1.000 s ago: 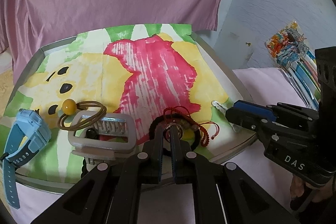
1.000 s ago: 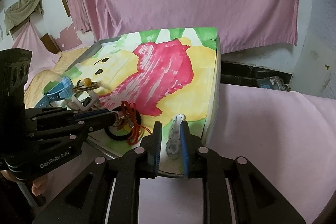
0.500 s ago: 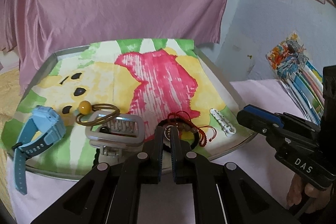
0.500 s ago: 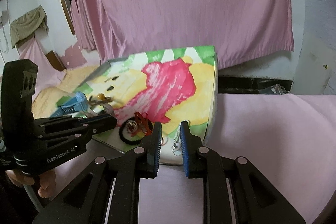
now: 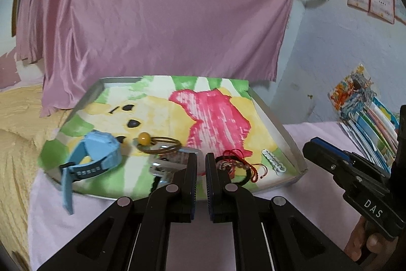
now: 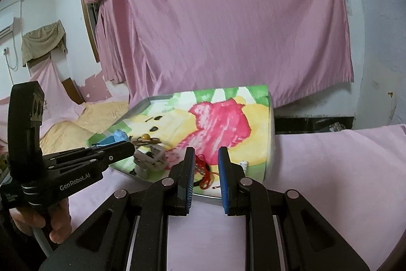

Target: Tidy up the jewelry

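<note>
A metal tray (image 5: 286,136) lined with a bear-print cloth holds the jewelry. In the left wrist view lie a blue watch (image 5: 94,156), a brown hair tie with a yellow bead (image 5: 157,144), a grey hair clip (image 5: 172,161), a tangle of red cord and black bead bracelets (image 5: 238,166) and a white clip (image 5: 274,160). My left gripper (image 5: 201,159) is empty, its jaws a narrow gap apart, pulled back over the tray's near edge. My right gripper (image 6: 206,156) is open and empty, before the tray's near corner, bracelets (image 6: 205,172) behind it.
The tray sits on a pink sheet (image 6: 330,169) over a bed. A yellow blanket (image 5: 15,133) lies to the left. A pink curtain (image 5: 162,12) hangs behind. Stacked books and packets (image 5: 368,118) lie at the right by a white wall.
Both grippers have pulled back and risen from the tray. The left one let go of the bracelet bundle, which stays on the tray. The right jaws opened wider away from the white clip.
</note>
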`<state>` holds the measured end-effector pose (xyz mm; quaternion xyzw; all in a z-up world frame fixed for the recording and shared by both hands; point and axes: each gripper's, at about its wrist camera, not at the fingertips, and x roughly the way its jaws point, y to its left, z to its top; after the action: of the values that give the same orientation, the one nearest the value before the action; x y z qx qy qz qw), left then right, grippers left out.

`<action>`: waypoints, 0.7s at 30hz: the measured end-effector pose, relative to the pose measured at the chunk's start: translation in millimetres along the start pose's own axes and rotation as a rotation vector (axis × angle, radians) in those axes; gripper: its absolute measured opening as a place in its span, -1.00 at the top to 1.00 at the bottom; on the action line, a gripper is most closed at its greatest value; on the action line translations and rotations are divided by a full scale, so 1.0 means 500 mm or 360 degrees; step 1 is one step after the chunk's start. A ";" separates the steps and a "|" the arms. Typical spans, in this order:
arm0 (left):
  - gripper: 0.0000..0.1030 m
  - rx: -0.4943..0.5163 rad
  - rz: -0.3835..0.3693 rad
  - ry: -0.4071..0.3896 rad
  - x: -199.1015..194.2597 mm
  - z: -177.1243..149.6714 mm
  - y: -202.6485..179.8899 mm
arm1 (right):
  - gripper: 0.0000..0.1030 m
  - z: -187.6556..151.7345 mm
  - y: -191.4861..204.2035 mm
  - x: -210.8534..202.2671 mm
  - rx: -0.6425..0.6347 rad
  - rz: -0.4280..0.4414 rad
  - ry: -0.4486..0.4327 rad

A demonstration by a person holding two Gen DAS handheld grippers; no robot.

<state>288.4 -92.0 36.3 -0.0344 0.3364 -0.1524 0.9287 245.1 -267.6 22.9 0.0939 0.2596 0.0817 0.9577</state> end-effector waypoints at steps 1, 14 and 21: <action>0.87 -0.0007 0.0013 -0.0017 -0.008 -0.002 0.005 | 0.37 -0.001 0.004 -0.003 -0.0001 0.0007 -0.0008; 0.20 -0.0084 0.0087 -0.0197 -0.100 -0.028 0.060 | 0.26 -0.016 0.055 -0.063 -0.0017 0.0030 -0.0125; -0.27 -0.0123 0.0121 -0.0327 -0.160 -0.052 0.084 | 0.00 -0.030 0.082 -0.113 -0.0036 0.0022 -0.0216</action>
<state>224.4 -26.6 58.5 -0.0727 0.2463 -0.0997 0.9613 184.7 -237.4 46.3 0.0901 0.1926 0.0846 0.9735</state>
